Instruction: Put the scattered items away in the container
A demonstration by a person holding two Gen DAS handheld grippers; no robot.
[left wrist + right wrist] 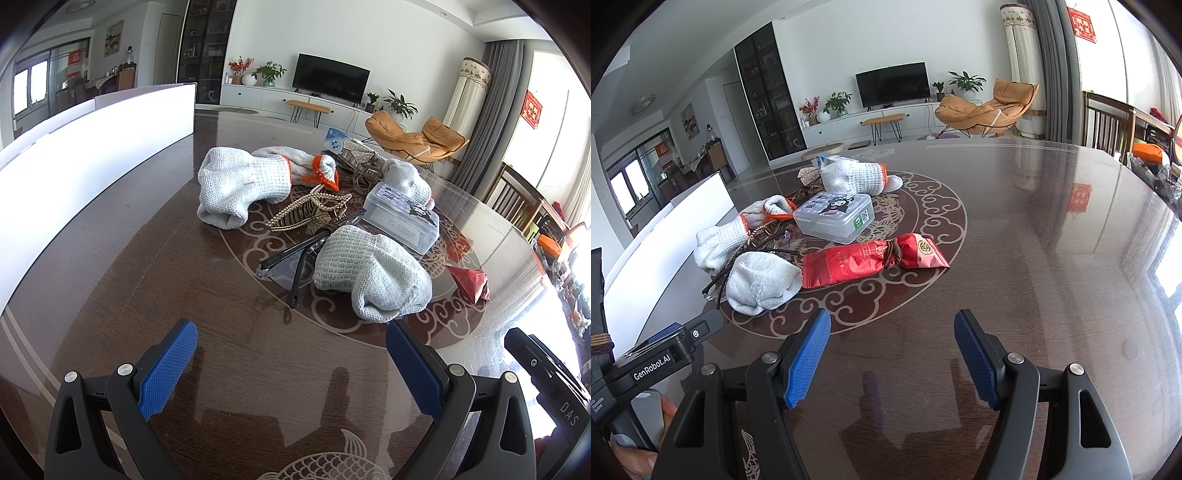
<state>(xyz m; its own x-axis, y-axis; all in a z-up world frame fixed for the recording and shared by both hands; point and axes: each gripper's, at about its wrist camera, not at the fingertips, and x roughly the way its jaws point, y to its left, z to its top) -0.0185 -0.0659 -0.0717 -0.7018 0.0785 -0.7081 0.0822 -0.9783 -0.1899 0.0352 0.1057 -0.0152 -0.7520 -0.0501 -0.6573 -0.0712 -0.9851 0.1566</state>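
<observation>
A heap of items lies mid-table: white knit gloves (373, 273) (762, 282) with orange cuffs, dark glasses (291, 258), a gold hair claw (310, 212), a clear plastic box (404, 219) (834, 218) with a cartoon label, and a red packet (871, 258) (469, 282). A white container (92, 170) (665, 243) stands at the left. My left gripper (291, 347) hovers open in front of the heap, nothing between its blue pads. My right gripper (892, 332) is open too, empty, short of the red packet.
The dark wooden table (1034, 258) has a glossy top with a pale scroll pattern. A blue-and-white carton (338, 139) and a shiny pouch (360, 155) lie behind the heap. Wooden chairs (1108, 125) and clutter stand at the right edge.
</observation>
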